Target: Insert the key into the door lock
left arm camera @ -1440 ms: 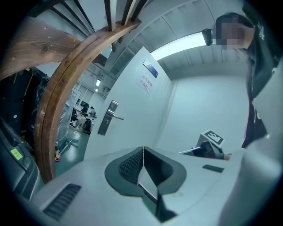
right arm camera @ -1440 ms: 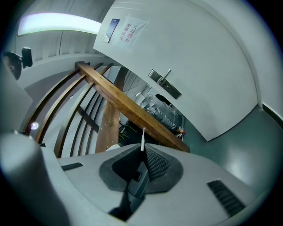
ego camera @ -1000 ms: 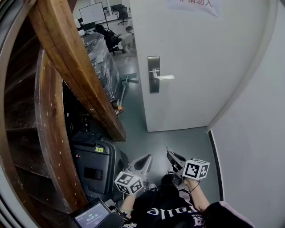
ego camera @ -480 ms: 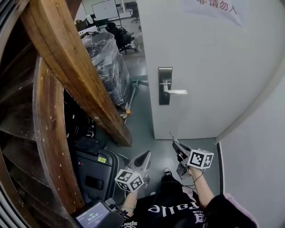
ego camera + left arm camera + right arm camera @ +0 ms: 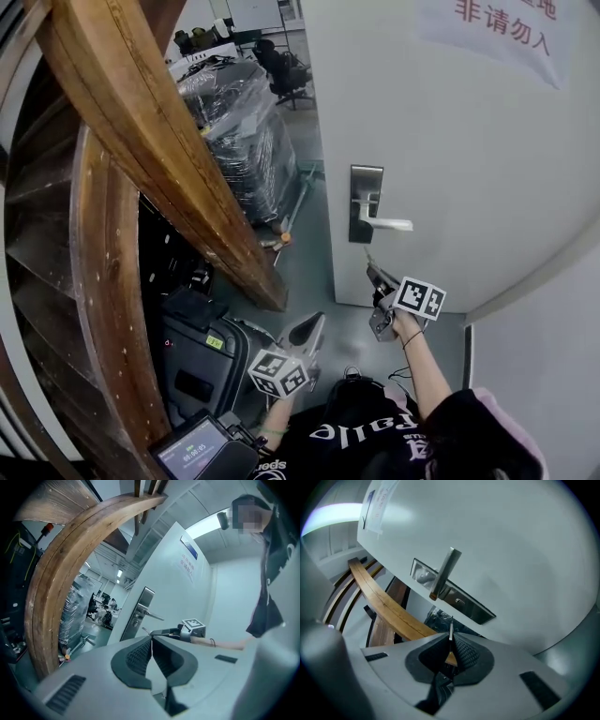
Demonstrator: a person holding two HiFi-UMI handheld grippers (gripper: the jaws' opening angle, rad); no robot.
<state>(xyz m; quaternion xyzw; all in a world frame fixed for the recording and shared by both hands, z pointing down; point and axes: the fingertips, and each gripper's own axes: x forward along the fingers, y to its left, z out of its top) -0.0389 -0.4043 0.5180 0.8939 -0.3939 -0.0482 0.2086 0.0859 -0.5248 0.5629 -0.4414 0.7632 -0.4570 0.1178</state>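
Over the last second my right gripper (image 5: 373, 272) has come up from low beside my body, and I have closed in on the door (image 5: 450, 141). The lock plate (image 5: 364, 202) now sits just ahead of the tool and a little above its tip, where before it was well apart. The jaws are clamped on the key (image 5: 451, 627), whose thin blade sticks out past the pads and points up at the plate, not yet touching it. I judge the approach nearly finished, with fine aiming being what is left.

My left gripper (image 5: 314, 323) has stayed low and behind the right one. Its jaws are pressed together with nothing between them, so it has no part in this step.

From along the right tool, the handle (image 5: 443, 573) juts out beyond the key's tip and crosses the upper part of the plate. A small round mark (image 5: 458, 601) just past the tip is probably the keyhole, but it is too small for me to read its slot. From the head view I cannot make out a keyhole at all.

I see the blade edge-on only, and the key's head is buried in the pads. I therefore cannot tell whether the blade is turned to match the slot.
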